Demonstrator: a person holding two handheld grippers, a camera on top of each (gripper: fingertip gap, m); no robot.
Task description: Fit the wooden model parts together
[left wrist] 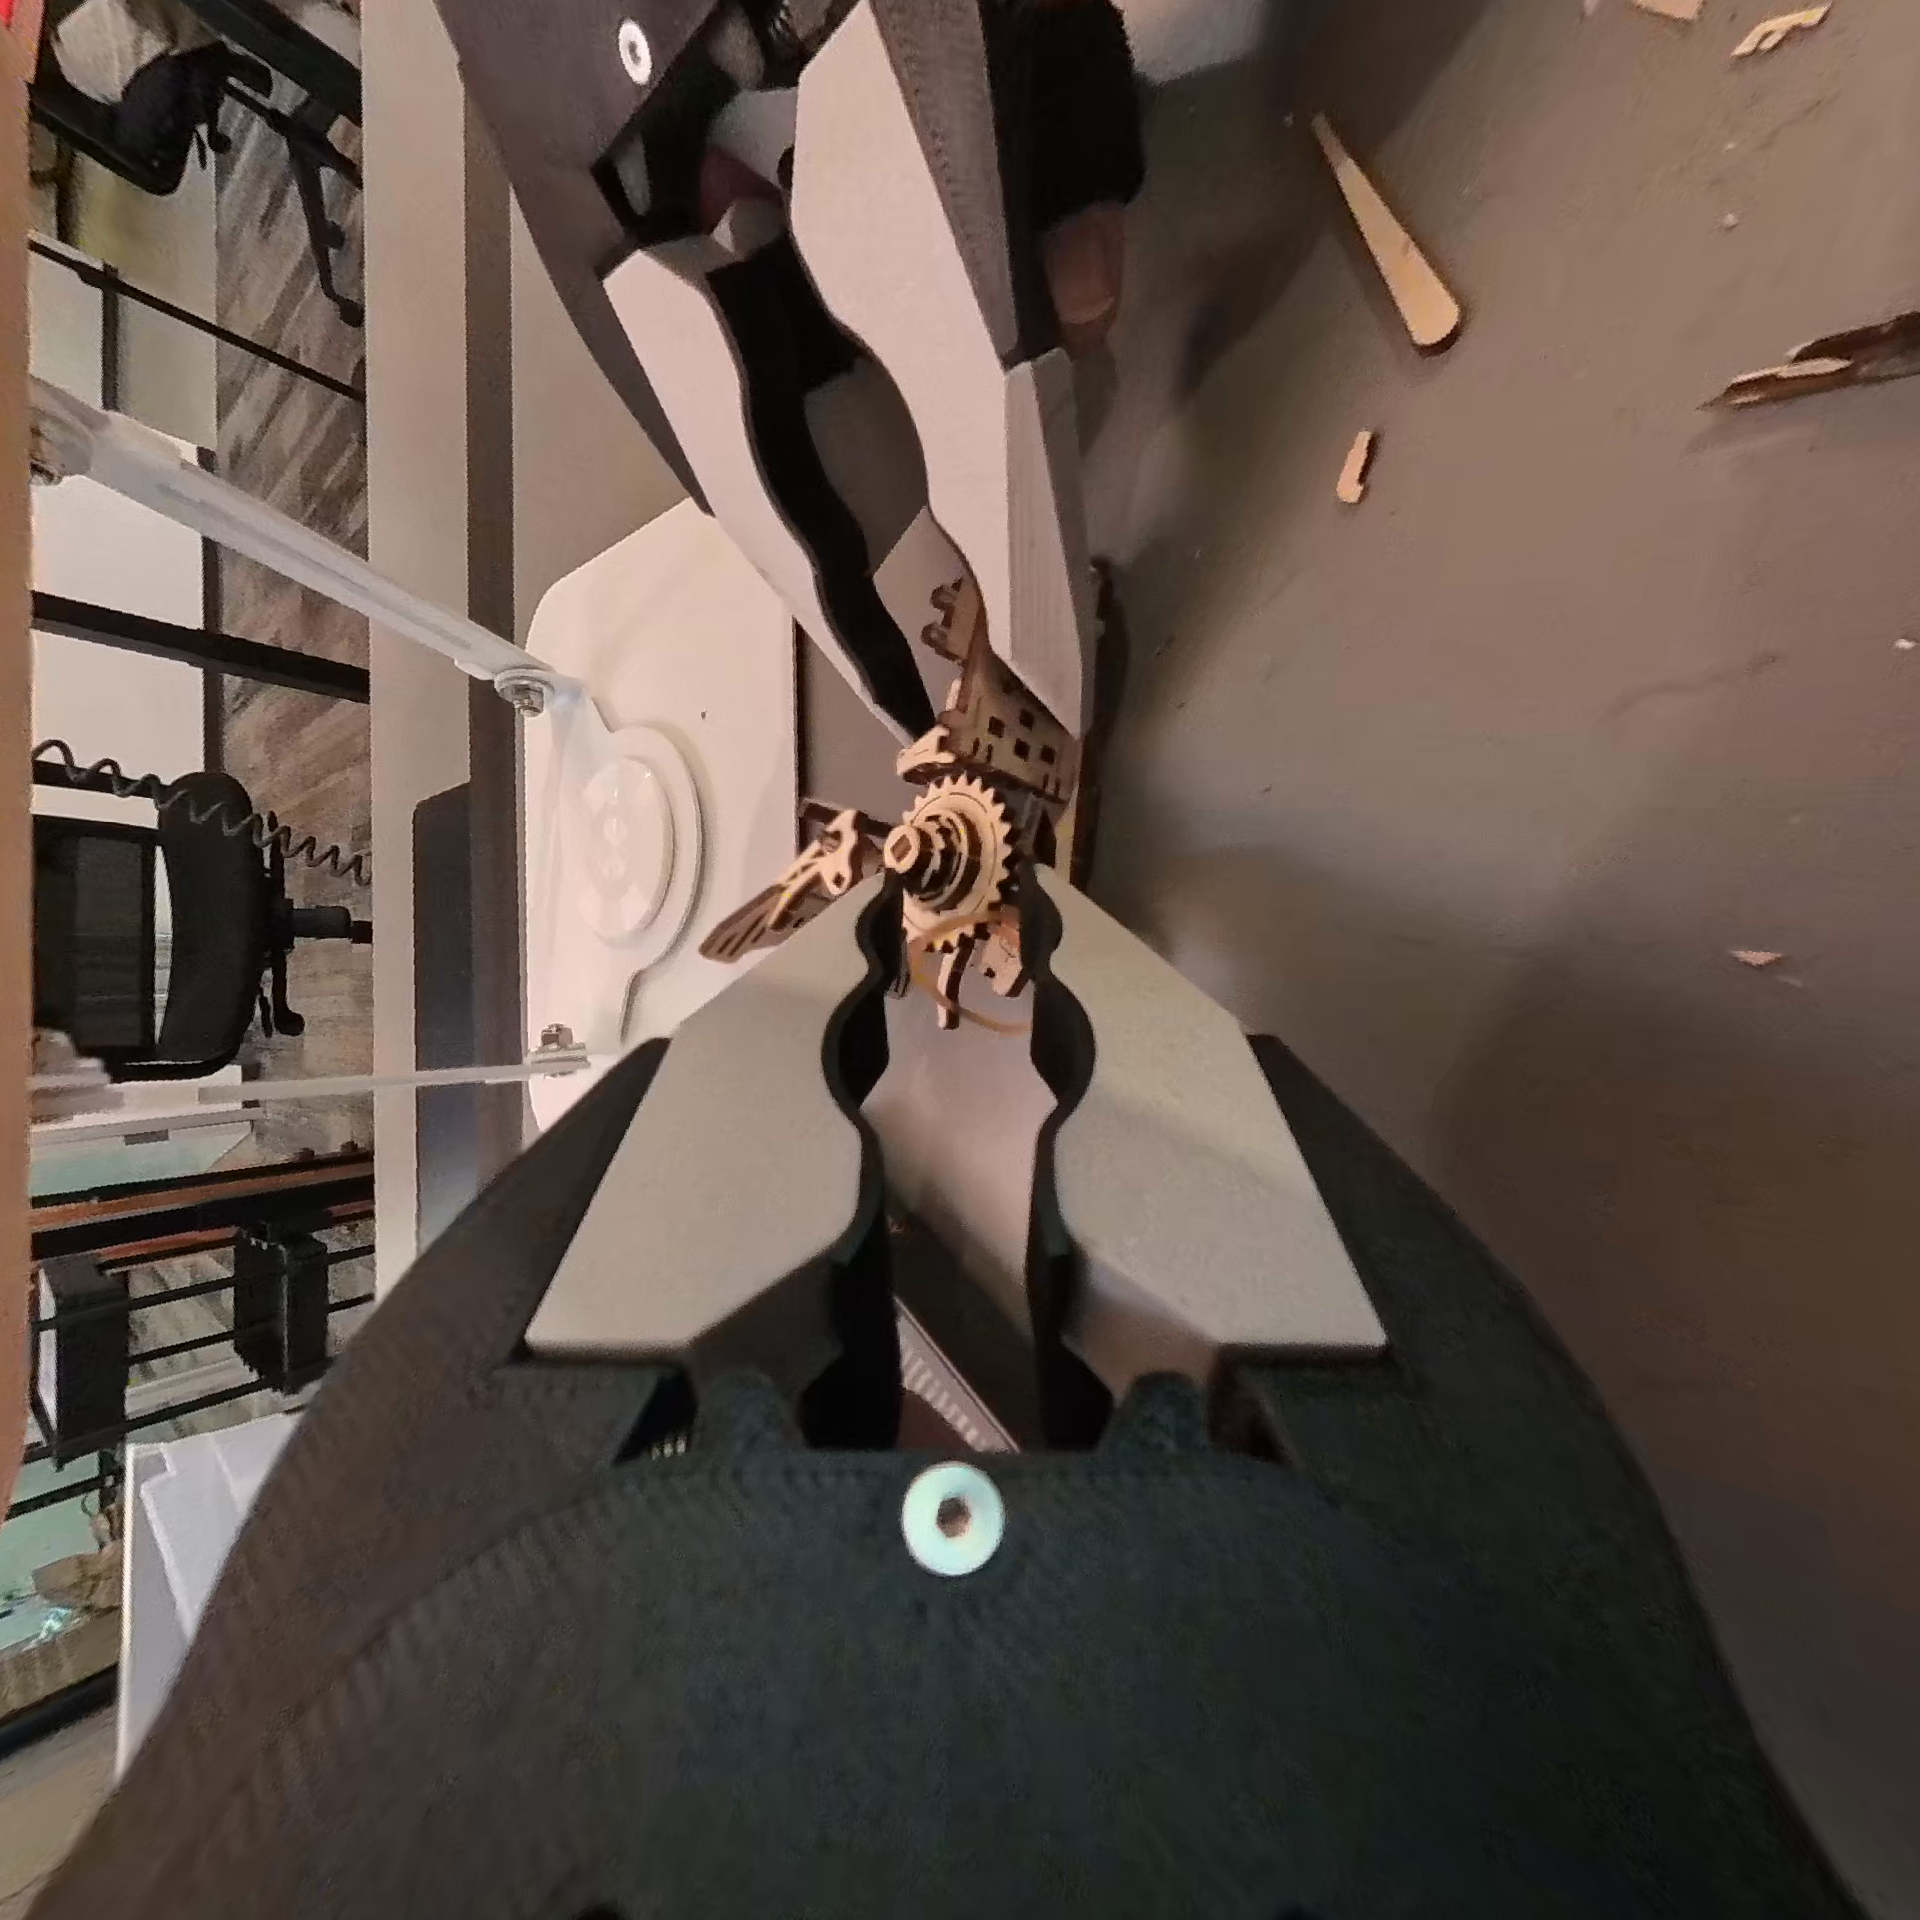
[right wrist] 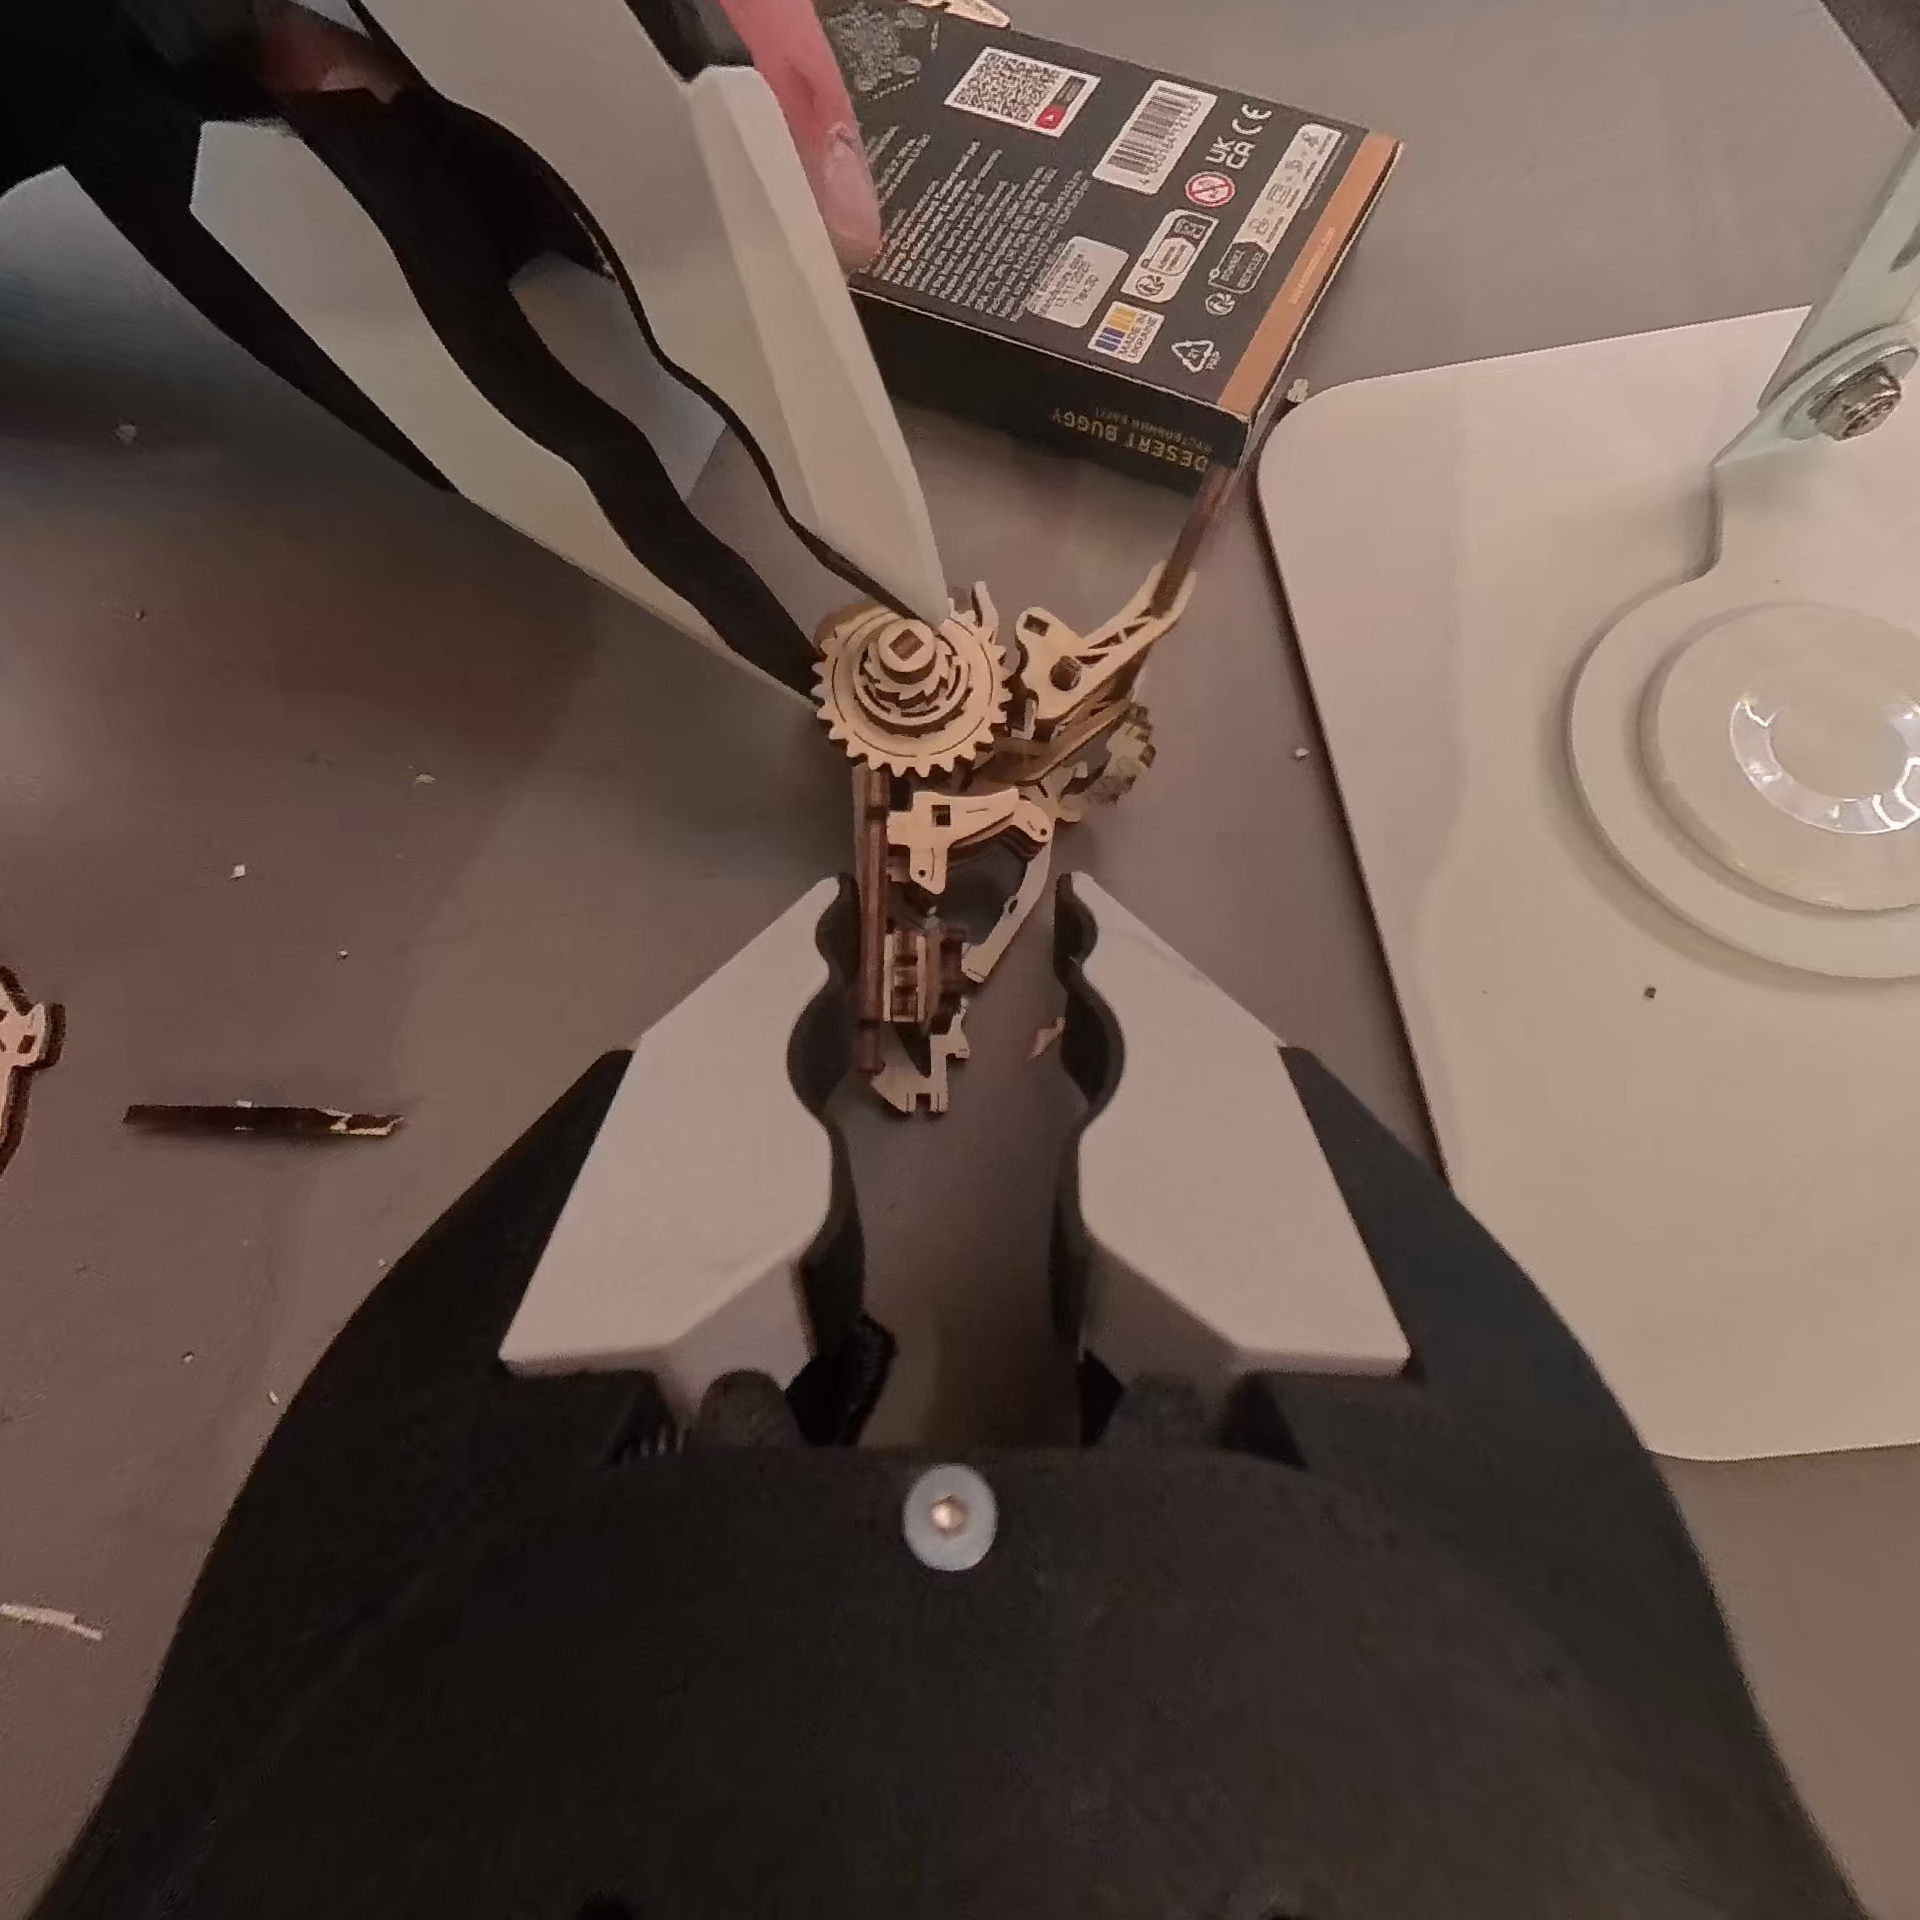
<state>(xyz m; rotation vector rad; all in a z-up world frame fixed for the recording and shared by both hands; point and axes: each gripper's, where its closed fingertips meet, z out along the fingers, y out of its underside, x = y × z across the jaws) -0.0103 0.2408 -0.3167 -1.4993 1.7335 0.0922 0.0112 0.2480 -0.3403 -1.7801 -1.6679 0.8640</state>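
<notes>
The wooden model (right wrist: 935, 790) is a pale, laser-cut assembly with dark burnt edges: a toothed gear (right wrist: 914, 691) on a stepped hub with a square hole, a slotted frame below it and a thin curved arm (right wrist: 1122, 634) reaching to the right. It is in the air above the grey table (right wrist: 416, 727), between the two tools. The left gripper (left wrist: 961, 935) is clenched on the gear end. The right gripper (right wrist: 951, 935) has its left finger (right wrist: 810, 935) against the frame; whether the right pad touches cannot be told. Wood scraps (right wrist: 260, 1120) litter the table on the left. Behind the model lies a dark printed box (right wrist: 1122, 208), and to the right sits a white stand base (right wrist: 1558, 831). The left wrist view shows a shelf (left wrist: 208, 727) beyond.
</notes>
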